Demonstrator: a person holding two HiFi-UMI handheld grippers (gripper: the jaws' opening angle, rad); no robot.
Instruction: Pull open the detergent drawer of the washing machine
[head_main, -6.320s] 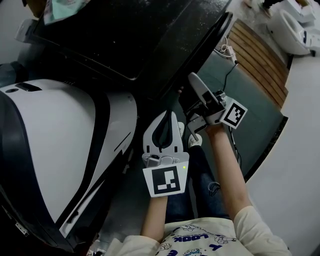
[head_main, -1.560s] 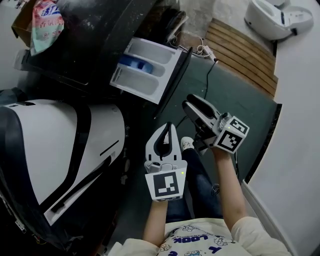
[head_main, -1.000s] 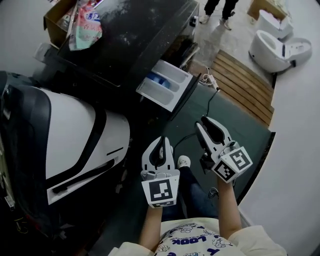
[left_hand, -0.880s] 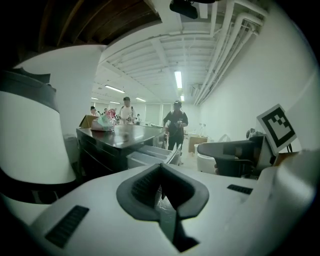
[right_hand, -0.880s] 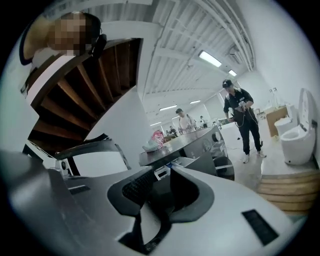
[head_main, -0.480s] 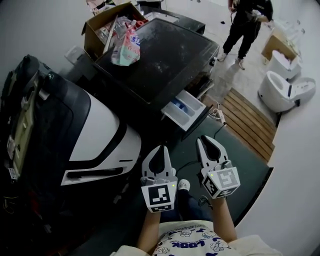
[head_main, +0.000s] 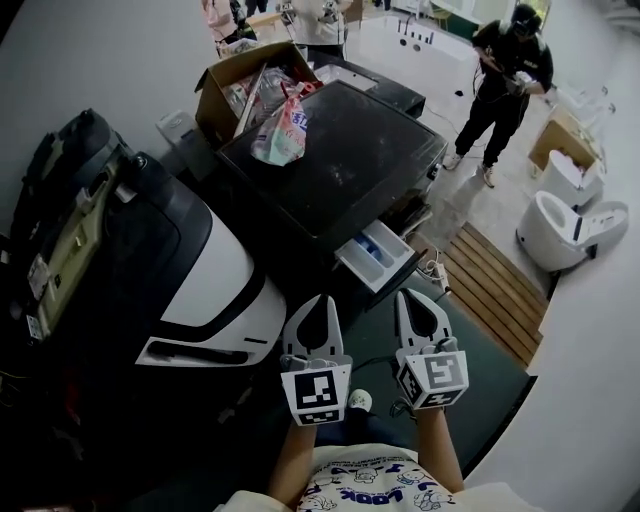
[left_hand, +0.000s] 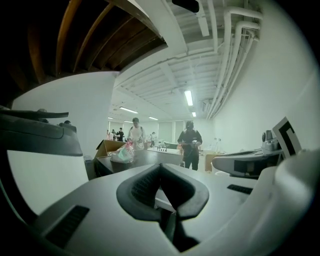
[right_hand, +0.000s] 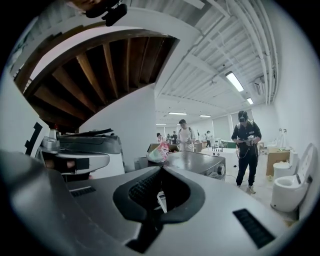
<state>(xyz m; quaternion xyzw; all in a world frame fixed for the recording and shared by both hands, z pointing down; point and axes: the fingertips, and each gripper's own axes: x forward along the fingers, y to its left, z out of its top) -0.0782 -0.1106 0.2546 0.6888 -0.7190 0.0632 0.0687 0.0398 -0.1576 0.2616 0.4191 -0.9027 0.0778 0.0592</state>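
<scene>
The black-topped washing machine (head_main: 345, 165) stands ahead of me. Its white detergent drawer (head_main: 377, 256), with a blue compartment inside, sticks out open from the front. My left gripper (head_main: 323, 298) is held short of the drawer, apart from it and shut on nothing. Beside it, my right gripper (head_main: 408, 293) is closing its last bit, tips meeting, nothing between them. In the left gripper view the left gripper (left_hand: 160, 165) points nearly level over the machine (left_hand: 145, 156). The right gripper (right_hand: 161, 168) likewise faces the machine (right_hand: 200, 162).
A big white-and-black appliance (head_main: 215, 290) stands at the left. A cardboard box (head_main: 245, 85) of bags sits behind the machine, a pink bag (head_main: 285, 135) on its lid. A wooden slat platform (head_main: 490, 285), a white toilet (head_main: 570, 230) and a person (head_main: 505, 70) are at the right.
Both grippers have risen and drawn back from the machine, so the open drawer lies farther ahead. The right gripper has rolled, and its marker now faces up. The view takes in more of the room.
</scene>
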